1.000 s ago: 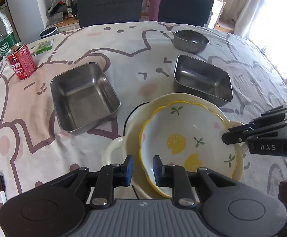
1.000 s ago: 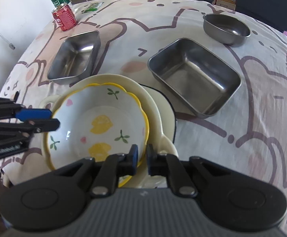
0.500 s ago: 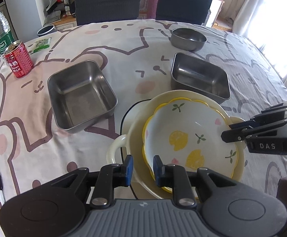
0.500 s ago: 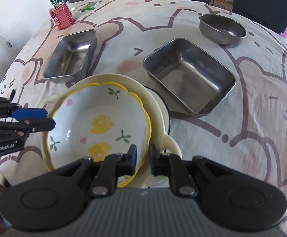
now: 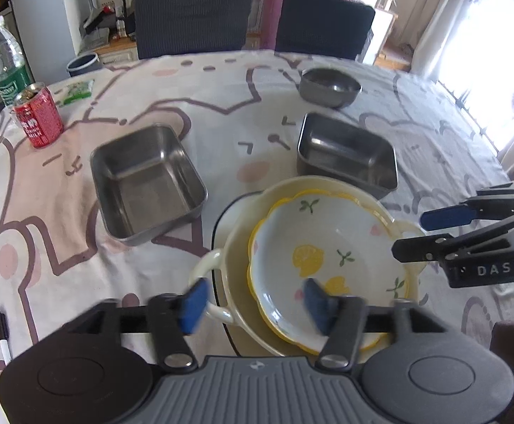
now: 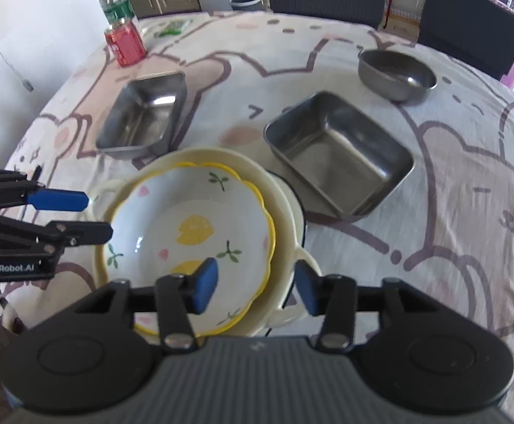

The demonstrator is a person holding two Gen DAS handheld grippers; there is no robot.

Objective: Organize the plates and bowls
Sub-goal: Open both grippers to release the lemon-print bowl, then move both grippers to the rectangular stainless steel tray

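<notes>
A lemon-patterned bowl (image 5: 327, 247) (image 6: 186, 226) with a yellow rim lies nested in a cream two-handled dish (image 5: 235, 243) (image 6: 250, 166) on the tablecloth. My left gripper (image 5: 255, 300) (image 6: 92, 216) is at the stack's left side. Its jaws are opening, the near rims lie between them, and the pads press on nothing. My right gripper (image 6: 255, 284) (image 5: 412, 233) is at the opposite side, jaws also opening around the rim and a handle without touching. Beyond stand two steel trays (image 5: 147, 180) (image 5: 345, 155) and a round steel bowl (image 5: 329, 86).
A red can (image 5: 39, 120), a water bottle (image 5: 7, 67) and a green packet (image 5: 76, 90) stand at the table's far left. A pen (image 5: 2, 335) lies near the left edge. Two dark chairs (image 5: 190, 17) stand behind the table.
Both pairs of jaws have spread from a narrow pinch at the stacked dishes' rims to wide apart. The hands have stayed in place, and the stack rests on the table.
</notes>
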